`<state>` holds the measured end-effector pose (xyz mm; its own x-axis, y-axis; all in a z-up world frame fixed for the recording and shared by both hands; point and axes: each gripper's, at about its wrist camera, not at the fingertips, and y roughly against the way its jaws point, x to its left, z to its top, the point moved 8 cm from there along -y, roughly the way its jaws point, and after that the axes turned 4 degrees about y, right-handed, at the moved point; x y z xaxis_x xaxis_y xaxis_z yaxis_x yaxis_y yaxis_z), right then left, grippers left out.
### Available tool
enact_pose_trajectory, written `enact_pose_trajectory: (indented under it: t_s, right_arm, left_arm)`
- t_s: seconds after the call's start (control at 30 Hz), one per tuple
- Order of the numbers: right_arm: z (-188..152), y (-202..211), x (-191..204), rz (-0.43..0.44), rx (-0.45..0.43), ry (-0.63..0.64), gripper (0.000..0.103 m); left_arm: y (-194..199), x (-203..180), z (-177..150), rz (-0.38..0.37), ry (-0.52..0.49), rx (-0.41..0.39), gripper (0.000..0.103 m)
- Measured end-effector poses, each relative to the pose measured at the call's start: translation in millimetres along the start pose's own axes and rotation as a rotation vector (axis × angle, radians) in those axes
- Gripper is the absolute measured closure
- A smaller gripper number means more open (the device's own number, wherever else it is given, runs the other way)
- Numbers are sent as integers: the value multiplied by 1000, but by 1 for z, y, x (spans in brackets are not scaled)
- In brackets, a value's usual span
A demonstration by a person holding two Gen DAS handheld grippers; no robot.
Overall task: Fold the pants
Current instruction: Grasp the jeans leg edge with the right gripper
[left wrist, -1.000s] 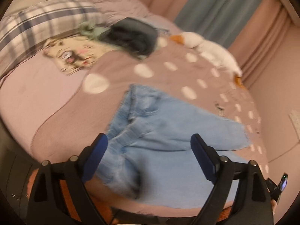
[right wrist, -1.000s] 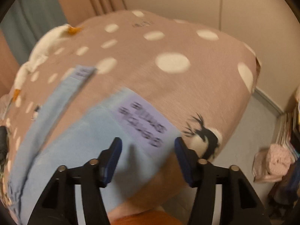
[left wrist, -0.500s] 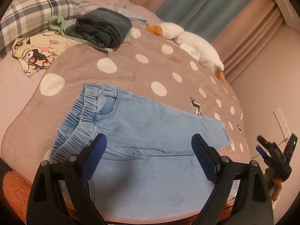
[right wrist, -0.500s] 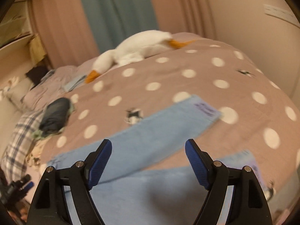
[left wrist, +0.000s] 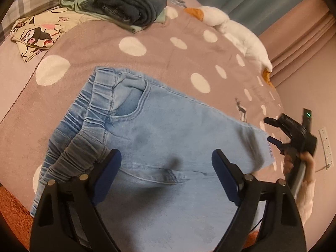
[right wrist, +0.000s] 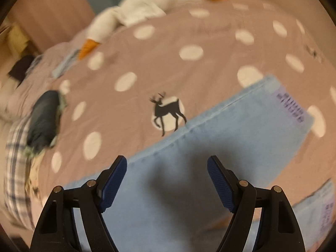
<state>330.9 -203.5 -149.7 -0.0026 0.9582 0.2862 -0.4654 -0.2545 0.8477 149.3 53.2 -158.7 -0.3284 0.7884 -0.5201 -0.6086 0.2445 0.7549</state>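
Note:
Light blue denim pants [left wrist: 159, 138] lie flat on a pink polka-dot blanket [left wrist: 130, 67], elastic waistband to the left, legs running right. My left gripper [left wrist: 166, 163] is open and empty, hovering over the crotch area near the waistband. My right gripper [right wrist: 167, 172] is open and empty above the far leg [right wrist: 220, 138], whose hem carries a lilac printed label. The second leg's hem [right wrist: 319, 208] shows at lower right. The right gripper also shows in the left wrist view [left wrist: 273, 131], beside the leg hem.
A folded dark garment on a green one [left wrist: 130, 6] and a cartoon-print cloth [left wrist: 35, 35] lie at the back left. A white goose plush [left wrist: 237, 33] lies along the far edge by curtains. A wall socket [left wrist: 325, 145] is at right. An orange rug [left wrist: 12, 214] lies below the bed.
Both grippers have dropped closer to the pants. The right gripper swung down over the far leg. The pants lie still.

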Motion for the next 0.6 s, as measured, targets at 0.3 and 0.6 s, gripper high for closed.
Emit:
enact_pose_trajectory:
  t_s: [0.3, 0.6]
  right_arm:
    - [21, -78, -31, -254, 80, -48, 26]
    - [14, -52, -46, -239, -22, -30, 93]
  left_arm:
    - [-5, 0, 0, 27, 2, 15, 17]
    - [-3, 3, -3, 16, 23, 9, 17]
